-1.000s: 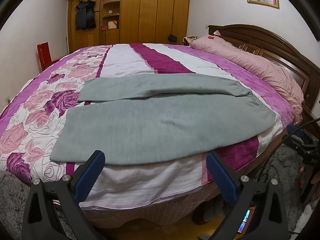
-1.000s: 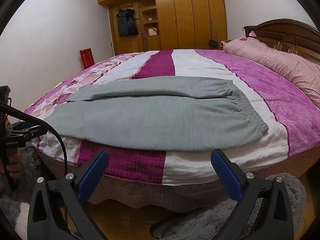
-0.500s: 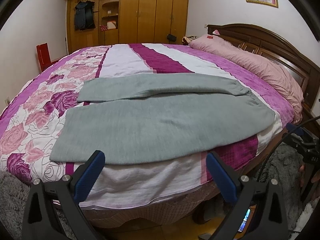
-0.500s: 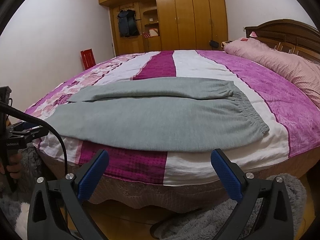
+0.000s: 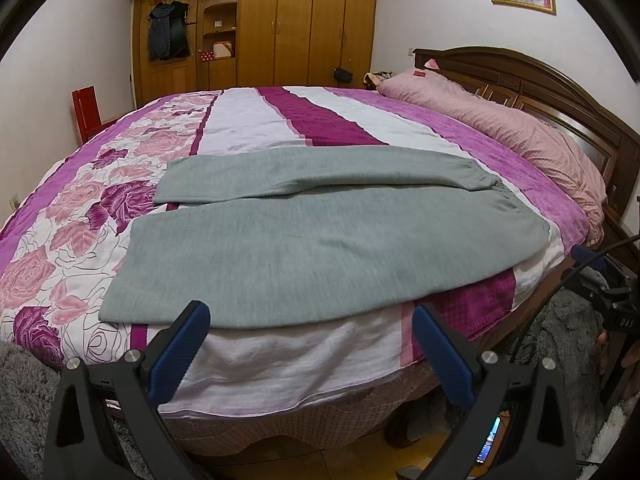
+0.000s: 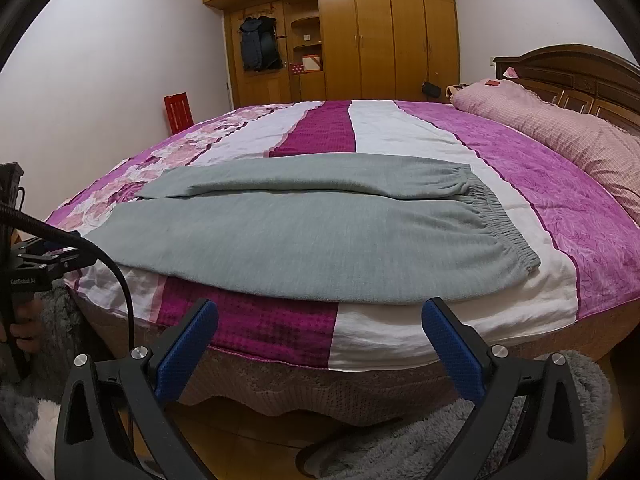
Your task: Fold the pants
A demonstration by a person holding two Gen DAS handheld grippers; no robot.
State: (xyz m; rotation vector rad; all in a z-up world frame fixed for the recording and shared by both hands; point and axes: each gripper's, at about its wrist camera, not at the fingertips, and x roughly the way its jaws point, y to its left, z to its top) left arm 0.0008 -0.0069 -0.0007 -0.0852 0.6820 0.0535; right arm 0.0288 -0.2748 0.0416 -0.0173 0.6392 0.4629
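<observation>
Grey pants (image 5: 320,236) (image 6: 304,224) lie flat across the near half of the bed, legs spread apart and pointing left, elastic waistband (image 6: 504,224) at the right. My left gripper (image 5: 310,320) hangs open just off the bed's near edge, below the hem end of the near leg, with nothing between its blue pads. My right gripper (image 6: 320,316) is also open, off the bed edge below the waist half of the pants, touching nothing.
The bed has a purple, white and floral cover (image 5: 248,120), a pink pillow (image 5: 512,128) and a dark wooden headboard (image 5: 560,88) at the right. Wooden wardrobes (image 6: 380,40) stand behind. A grey shaggy rug (image 6: 440,440) lies on the floor below.
Both grippers stay open; the views have shifted only slightly, and the pants have not moved.
</observation>
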